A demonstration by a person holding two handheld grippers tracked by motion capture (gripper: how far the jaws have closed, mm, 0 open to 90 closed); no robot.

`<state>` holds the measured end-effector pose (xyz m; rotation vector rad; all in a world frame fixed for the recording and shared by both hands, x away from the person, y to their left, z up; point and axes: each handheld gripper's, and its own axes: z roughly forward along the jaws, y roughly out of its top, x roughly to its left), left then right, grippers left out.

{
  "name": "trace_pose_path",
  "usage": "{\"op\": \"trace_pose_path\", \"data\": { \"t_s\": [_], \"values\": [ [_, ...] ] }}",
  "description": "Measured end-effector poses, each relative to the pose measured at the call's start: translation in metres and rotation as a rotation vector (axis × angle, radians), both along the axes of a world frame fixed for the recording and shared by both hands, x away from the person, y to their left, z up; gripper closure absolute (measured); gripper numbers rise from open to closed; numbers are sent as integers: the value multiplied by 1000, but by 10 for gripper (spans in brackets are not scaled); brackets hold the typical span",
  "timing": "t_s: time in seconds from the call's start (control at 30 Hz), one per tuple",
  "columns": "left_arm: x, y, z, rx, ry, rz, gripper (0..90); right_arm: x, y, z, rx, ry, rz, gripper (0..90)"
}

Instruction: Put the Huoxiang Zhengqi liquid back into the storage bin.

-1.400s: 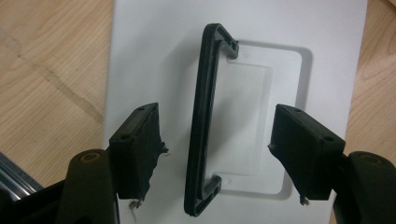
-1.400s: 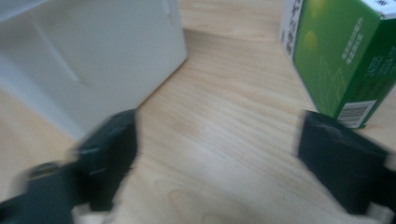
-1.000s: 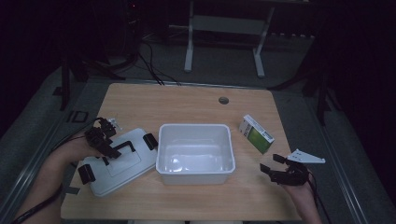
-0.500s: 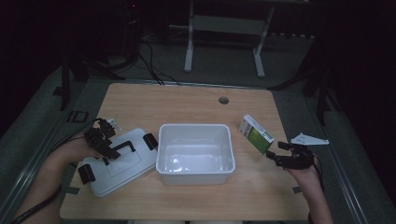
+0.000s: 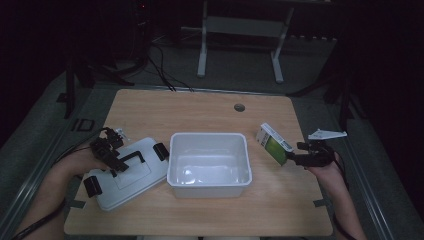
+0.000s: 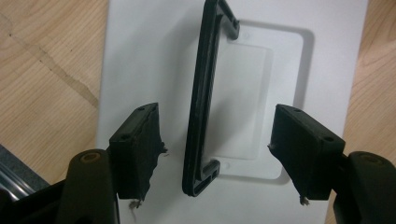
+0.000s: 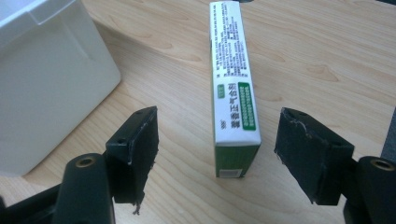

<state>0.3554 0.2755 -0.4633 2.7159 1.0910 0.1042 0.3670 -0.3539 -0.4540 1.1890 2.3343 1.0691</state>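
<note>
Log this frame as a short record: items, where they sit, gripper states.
table: wooden top
bin: white, open, nothing inside, mid-table
lid: white with black handle, flat on table left of bin
box: green and white, right of bin
left gripper: over lid, jaws open either side of handle, not touching it
right gripper: at box, jaws have just been closing, gaps on both sides, not gripped yet

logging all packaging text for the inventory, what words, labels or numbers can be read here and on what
Green and white box, white side panel, large print: Chinese characters, roughly "藿香正气", blurred, so not certain.
Same box, small black print above: too small to read.
Same box, white print on the green patch: too small.
White lid and white bin: none.
</note>
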Motion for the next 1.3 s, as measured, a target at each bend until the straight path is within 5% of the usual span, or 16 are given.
{"op": "trace_pose_path", "data": {
  "t_s": [0.53, 0.9, 1.3],
  "values": [
    [0, -1, -2, 11, 4, -3, 335, 40, 15, 10, -126, 66, 39, 323],
    [1, -2, -4, 13, 13, -10, 335, 60, 26, 7, -242, 168, 84, 356],
    [0, -1, -4, 12, 18, -8, 334, 73, 35, -1, -299, 283, 100, 428]
  ]
}}
